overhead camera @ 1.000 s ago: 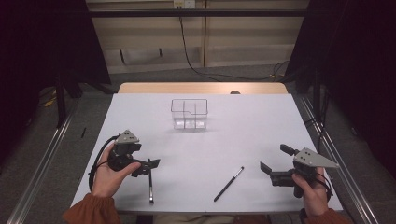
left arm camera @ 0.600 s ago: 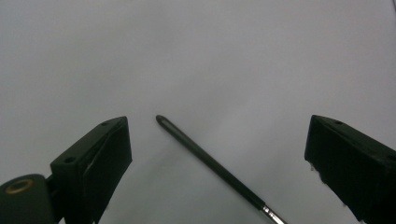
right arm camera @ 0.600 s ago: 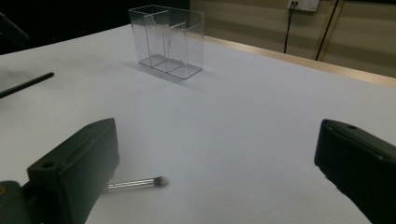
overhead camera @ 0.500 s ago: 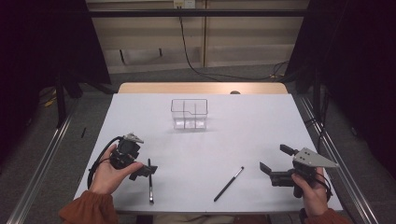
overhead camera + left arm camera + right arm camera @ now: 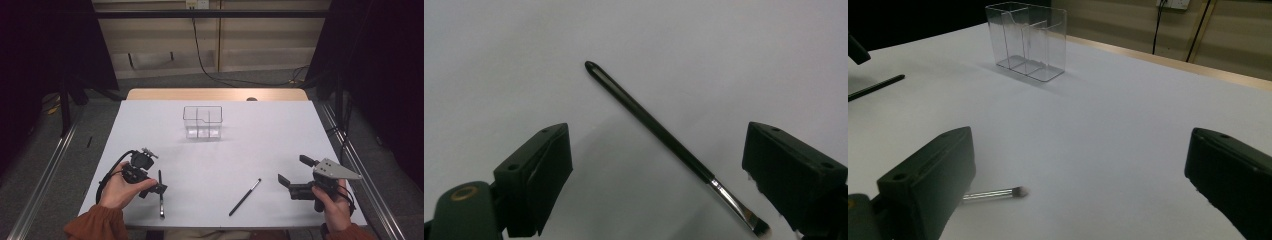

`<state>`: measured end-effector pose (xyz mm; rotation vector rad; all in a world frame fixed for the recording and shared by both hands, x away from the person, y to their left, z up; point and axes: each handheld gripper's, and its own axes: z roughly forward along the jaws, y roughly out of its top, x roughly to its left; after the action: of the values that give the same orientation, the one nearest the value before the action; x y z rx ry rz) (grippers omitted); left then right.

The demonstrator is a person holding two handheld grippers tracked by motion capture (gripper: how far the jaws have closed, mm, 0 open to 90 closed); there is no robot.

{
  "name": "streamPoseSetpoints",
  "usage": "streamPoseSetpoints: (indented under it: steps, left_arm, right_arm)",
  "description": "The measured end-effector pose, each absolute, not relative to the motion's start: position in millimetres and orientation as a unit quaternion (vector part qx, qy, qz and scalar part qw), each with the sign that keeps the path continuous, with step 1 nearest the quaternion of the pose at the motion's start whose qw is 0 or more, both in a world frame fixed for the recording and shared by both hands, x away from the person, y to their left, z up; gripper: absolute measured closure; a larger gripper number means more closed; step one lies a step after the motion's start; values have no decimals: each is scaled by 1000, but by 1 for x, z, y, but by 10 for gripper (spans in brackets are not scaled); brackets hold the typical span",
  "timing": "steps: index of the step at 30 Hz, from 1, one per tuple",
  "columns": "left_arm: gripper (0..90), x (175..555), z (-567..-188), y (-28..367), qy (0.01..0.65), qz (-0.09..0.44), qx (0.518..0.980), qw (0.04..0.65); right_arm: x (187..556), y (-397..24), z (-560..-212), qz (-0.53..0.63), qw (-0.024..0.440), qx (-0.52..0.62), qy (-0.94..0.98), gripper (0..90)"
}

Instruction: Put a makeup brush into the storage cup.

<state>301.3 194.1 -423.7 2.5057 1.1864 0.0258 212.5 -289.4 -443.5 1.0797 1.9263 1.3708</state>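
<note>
High view overhead, far; gripper views close, low; organizer (image 5: 202,121) probably shared

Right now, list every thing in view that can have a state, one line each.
Left gripper: jaws open and just closing a little, astride the left brush, not touching it.
Right gripper: jaws open, nothing between them.
Left brush: lying flat on the table.
Right brush: lying flat, untouched.
Clear organizer: upright, compartments empty.

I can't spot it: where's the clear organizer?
In the high view, the clear organizer stands at the table's far middle, well beyond both makeup brushes.
</note>
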Motion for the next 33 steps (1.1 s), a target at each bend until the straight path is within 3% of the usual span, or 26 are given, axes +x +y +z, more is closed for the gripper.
streamPoseSetpoints:
  steps: [14,24,33]
  left_arm:
    - [118,297,-433,178,434,2,891,133]
    - [252,294,-440,172,441,-23,891,102]
    - [304,295,-441,169,444,-24,891,89]
  right_arm:
    - [212,-289,-444,508,268,401,714,0]
    - [213,-289,-444,508,267,401,714,0]
    - [213,-289,-444,507,266,400,716,0]
